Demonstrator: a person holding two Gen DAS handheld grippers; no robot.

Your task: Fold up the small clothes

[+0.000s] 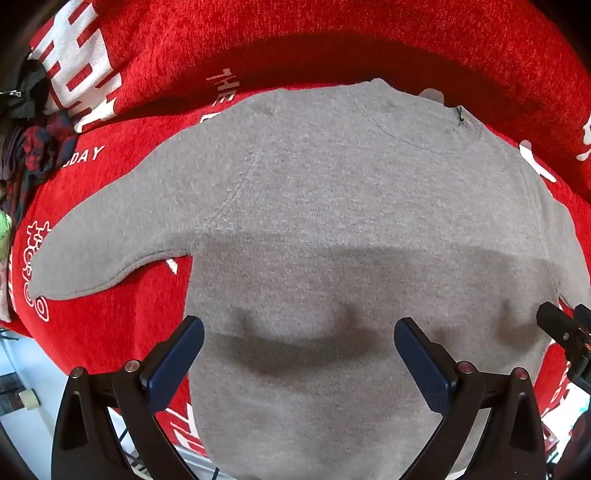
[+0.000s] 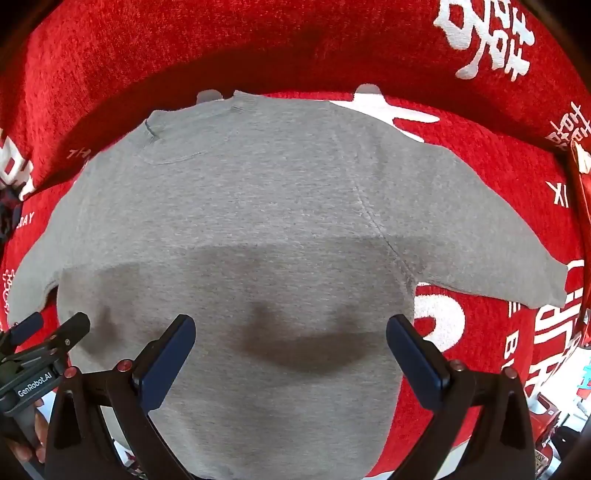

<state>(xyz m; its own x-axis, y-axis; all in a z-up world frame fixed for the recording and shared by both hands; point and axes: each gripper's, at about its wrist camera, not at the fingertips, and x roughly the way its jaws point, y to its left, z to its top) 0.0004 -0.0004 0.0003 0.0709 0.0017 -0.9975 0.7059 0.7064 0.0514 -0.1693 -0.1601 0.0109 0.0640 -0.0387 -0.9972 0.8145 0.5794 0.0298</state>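
Note:
A small grey sweatshirt (image 1: 332,206) lies flat on a red cloth, collar at the far end, both sleeves spread out sideways. It also shows in the right wrist view (image 2: 266,206). My left gripper (image 1: 299,332) is open and empty, hovering above the lower body of the sweatshirt near its left side. My right gripper (image 2: 291,330) is open and empty, hovering above the lower body near its right side. Each gripper shows at the edge of the other's view: the right one (image 1: 565,336) and the left one (image 2: 48,332).
The red cloth (image 1: 332,33) with white lettering covers the surface and rises as a fold behind the collar. A pile of dark and plaid clothes (image 1: 33,147) lies at the far left. The surface's near edge and floor (image 1: 22,369) show below.

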